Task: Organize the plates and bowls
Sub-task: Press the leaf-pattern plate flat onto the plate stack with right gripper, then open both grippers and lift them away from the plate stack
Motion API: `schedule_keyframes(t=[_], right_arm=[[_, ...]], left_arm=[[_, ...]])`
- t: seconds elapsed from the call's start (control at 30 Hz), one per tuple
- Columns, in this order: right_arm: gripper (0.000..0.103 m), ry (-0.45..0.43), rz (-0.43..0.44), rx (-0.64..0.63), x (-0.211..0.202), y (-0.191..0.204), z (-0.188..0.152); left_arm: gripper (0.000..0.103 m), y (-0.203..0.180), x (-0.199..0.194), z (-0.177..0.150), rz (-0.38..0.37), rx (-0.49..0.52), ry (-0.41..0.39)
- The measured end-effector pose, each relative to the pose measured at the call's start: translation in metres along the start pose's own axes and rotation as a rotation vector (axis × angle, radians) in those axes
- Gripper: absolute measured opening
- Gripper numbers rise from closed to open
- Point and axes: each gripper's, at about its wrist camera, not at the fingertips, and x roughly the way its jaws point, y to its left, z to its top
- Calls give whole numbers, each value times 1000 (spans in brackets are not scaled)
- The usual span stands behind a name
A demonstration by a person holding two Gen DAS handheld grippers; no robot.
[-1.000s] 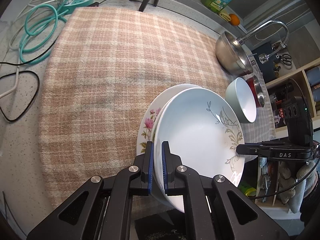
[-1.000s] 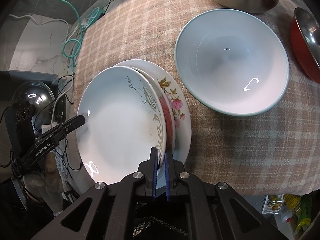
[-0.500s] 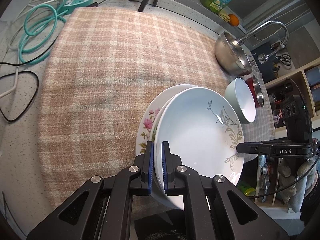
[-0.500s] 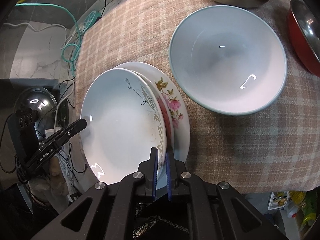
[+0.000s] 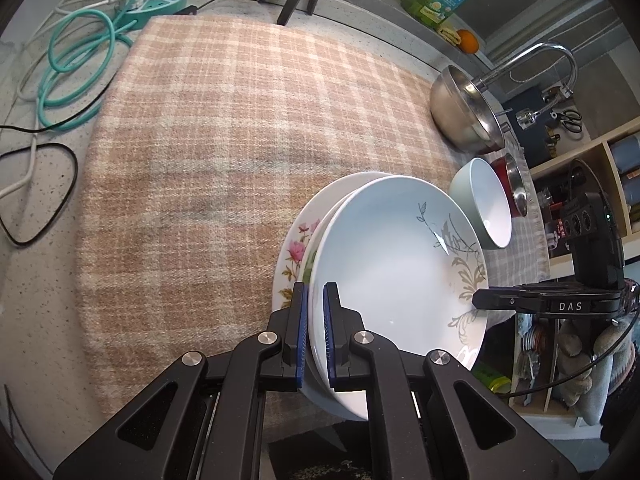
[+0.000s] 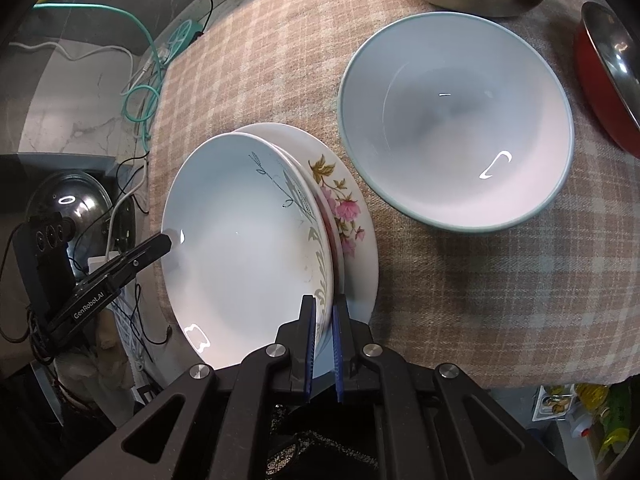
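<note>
Both my grippers pinch one rim each of the same leaf-patterned plate (image 5: 392,264): the left gripper (image 5: 316,336) clamps its near edge, the right gripper (image 6: 323,344) clamps the opposite edge. That plate sits tilted over the pink-flower plate (image 6: 352,236) on the plaid cloth (image 5: 224,128). Just beside the pair stands the pale blue bowl (image 6: 456,120), with a red bowl (image 6: 600,80) and a steel bowl (image 5: 464,112) farther out.
</note>
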Motion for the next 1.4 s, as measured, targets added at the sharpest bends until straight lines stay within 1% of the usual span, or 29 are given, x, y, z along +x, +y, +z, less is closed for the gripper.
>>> schedule_keyframes(t=[0.3,0.57,0.7,0.8,0.9,0.97,1.1,1.13,1.2,1.4], right_arm=[[9,-8,1,-3,-1,1,-2],[9,-40,-30,-40,-10,5,-6],[9,-80,-50,-65,-24,8,-11],[16,-106,-58,-74,-32,7,-15],[17,-122,-59,-67,-37,4,-21],[19,-134,-59,-66,-41,2,-25],[21,-192,-71,-73,-56,-2,-37],[22,-208,-71,-71,-60,-3,-39],[23,-238,-71,-59,-68,-8,-43],[23,-329,-62,-8,-91,-25,-52]], left_arm=[[6,4,0,-2,2,-7,0],[6,4,-5,-3,1,-8,-12],[6,4,-13,-2,-2,-8,-32],[6,2,-20,-1,-9,-4,-48],[6,0,-24,-1,5,4,-68],[7,1,-27,-1,-3,-7,-74],[7,-2,-33,1,-21,-15,-90],[8,-4,-34,1,-28,-14,-93],[11,-7,-37,1,-33,-9,-103],[11,-20,-42,3,-49,8,-124]])
